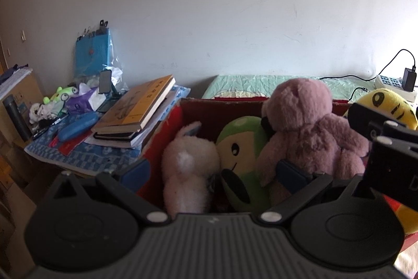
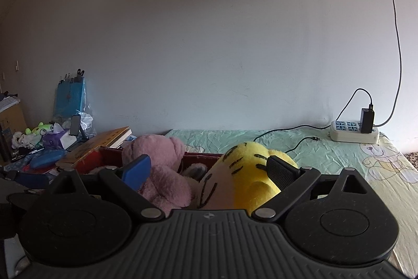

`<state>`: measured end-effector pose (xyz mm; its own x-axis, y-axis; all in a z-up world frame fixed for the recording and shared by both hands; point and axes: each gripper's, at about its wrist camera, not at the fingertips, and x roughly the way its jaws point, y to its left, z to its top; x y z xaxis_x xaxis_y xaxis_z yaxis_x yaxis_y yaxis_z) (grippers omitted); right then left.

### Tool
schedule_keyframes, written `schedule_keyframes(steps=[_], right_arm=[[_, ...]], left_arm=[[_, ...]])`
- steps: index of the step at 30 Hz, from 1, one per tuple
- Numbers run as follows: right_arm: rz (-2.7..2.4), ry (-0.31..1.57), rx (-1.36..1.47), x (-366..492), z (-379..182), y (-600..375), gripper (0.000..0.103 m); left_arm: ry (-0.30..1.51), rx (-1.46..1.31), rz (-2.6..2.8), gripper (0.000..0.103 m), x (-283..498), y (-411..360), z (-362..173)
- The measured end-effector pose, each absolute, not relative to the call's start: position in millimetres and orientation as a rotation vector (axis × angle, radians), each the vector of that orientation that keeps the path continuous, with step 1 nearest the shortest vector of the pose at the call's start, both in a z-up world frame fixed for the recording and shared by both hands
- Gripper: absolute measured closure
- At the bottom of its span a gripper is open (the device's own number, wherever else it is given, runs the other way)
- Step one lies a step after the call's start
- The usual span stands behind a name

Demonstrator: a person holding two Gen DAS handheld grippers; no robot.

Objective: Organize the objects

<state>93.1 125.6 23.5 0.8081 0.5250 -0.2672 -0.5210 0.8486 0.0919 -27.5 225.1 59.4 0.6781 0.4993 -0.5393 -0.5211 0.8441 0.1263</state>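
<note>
Pink bear (image 1: pixel 311 127): long, matted plush pile. White plush toy (image 1: pixel 188 169): fluffy, soft nap. Green plush toy (image 1: pixel 243 145): short, smooth fleece. Yellow tiger (image 2: pixel 245 174): smooth, short plush. Red box (image 1: pixel 216 109): matt cardboard, worn rim. Bed sheet (image 2: pixel 339 153): creased cloth. Power strip (image 2: pixel 352 134): glossy plastic. Book (image 1: pixel 141 103): matt paper cover.

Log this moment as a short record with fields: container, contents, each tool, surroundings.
container: red box, open top
contents: pink plush bear, green plush, white plush
left tool: open, over the box, holding nothing
right tool: open, around the yellow tiger plush without clamping it
surroundings: stack of books left of the box, power strip on the green sheet
</note>
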Motion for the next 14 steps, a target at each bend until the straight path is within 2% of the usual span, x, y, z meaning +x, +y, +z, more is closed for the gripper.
schedule_keyframes(steps=[14], right_arm=[[0.569,0.294,0.037,96.6,20.8,121.5,0.006]], left_arm=[[0.57,-0.062,0.538,0.0,-30.3,228.2,55.6]])
